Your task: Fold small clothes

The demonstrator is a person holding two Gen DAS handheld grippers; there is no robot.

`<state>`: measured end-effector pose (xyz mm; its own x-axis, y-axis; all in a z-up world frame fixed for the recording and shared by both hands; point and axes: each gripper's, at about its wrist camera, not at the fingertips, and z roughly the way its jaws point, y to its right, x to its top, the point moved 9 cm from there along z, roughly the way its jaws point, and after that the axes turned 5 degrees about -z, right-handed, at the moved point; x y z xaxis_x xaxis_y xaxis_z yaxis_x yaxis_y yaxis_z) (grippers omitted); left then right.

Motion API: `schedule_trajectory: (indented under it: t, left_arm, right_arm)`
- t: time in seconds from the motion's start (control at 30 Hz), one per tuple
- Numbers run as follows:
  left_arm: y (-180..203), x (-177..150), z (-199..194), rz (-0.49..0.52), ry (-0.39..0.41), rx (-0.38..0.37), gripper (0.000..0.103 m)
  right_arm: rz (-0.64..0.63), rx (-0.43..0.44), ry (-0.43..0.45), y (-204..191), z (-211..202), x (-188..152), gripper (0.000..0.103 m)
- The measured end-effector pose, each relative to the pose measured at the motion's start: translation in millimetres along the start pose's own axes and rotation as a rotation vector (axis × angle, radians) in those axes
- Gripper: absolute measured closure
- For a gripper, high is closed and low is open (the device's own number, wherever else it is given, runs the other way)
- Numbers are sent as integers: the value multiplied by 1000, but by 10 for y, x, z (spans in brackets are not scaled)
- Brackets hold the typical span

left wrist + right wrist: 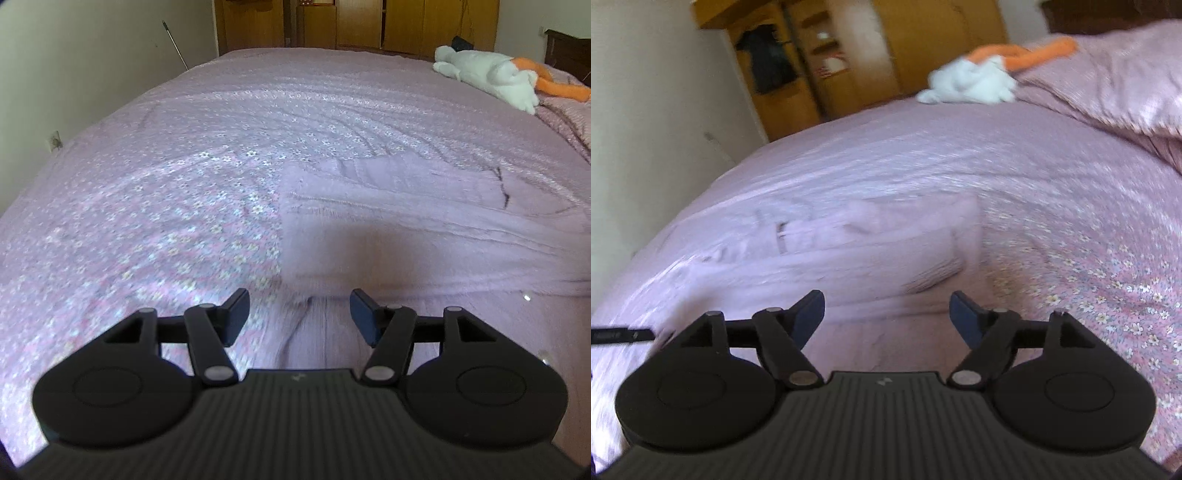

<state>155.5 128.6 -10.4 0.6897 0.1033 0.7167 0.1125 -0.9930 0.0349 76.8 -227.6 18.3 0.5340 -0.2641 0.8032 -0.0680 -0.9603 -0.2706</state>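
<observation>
Lilac garment (424, 221) flat on bedspread (166, 184) | left claw (299, 317) spread | right claw (888, 319) spread

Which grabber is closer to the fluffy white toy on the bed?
Hard to say; neither is close. The white plush toy lies far up the bed, ahead and right of the left gripper, and far ahead of the right gripper.

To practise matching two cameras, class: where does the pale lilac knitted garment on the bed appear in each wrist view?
Left wrist: pale lilac knitted garment lies right of centre, ahead of the tool.
Right wrist: it lies centre-left, blurred.
Shared landmark: white-and-orange plush toy, far right on the bed.
</observation>
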Motion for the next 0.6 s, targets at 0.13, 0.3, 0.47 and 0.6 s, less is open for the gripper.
schedule_trajectory:
  t: [0.13, 0.3, 0.47, 0.6]
  left_arm:
    - [-23, -136, -286, 29, 8, 0, 41]
    - [-1, -391, -569, 14, -5, -44, 41]
    - [61, -714, -792, 48, -10, -78, 41]
    - [113, -961, -850, 88, -36, -83, 41]
  right_arm:
    - [-157, 62, -25, -379, -352, -199, 22]
    - [-388, 73, -17, -711, -729, -448, 22]
    - [-439, 108, -23, -806, -894, -668, 22]
    - [-533, 136, -94, -900, -941, -993, 22]
